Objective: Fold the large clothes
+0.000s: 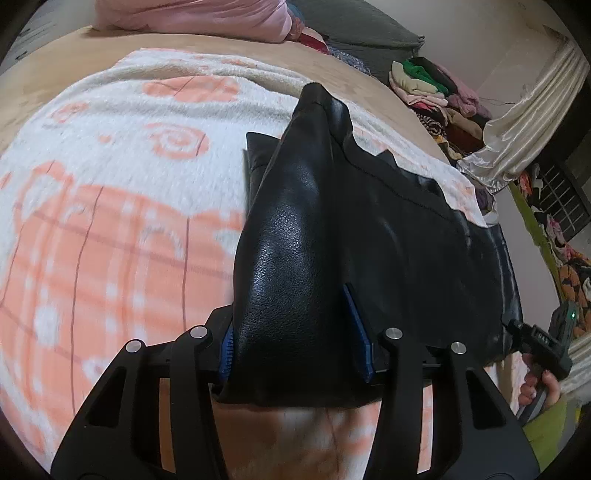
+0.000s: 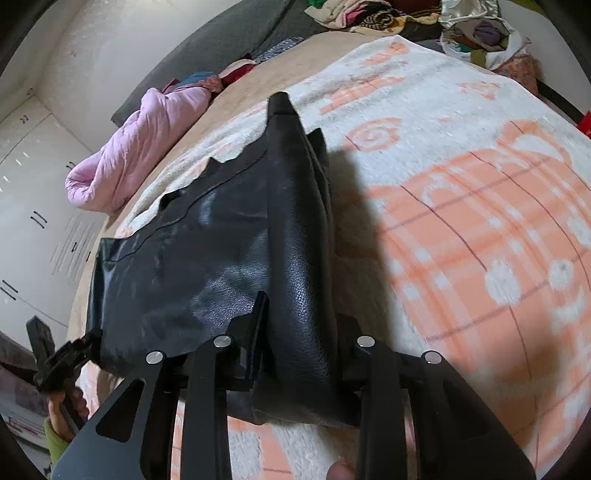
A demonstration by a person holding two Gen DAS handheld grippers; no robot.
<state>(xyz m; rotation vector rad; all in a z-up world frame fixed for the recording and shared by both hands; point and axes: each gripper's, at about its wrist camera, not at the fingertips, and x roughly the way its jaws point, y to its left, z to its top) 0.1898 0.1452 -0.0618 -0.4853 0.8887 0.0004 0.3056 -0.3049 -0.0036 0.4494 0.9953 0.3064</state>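
A black leather garment (image 1: 369, 236) lies stretched over an orange-and-white blanket (image 1: 110, 206) on a bed. My left gripper (image 1: 295, 339) is shut on one near corner of it, and the leather bunches up between the blue pads (image 1: 356, 325). My right gripper (image 2: 299, 325) is shut on the other near corner of the same garment (image 2: 207, 251), held slightly lifted. Each gripper shows in the other's view: the right one at the left wrist view's right edge (image 1: 517, 328), the left one at the right wrist view's left edge (image 2: 86, 341). The far end of the garment rests on the blanket (image 2: 461, 206).
A pink quilt (image 2: 136, 147) and a grey pillow (image 1: 354, 26) lie at the bed's far side. A heap of mixed clothes (image 1: 439, 92) sits beyond the bed. A cream curtain (image 1: 524, 129) hangs nearby. White cabinet doors (image 2: 33, 206) stand to one side.
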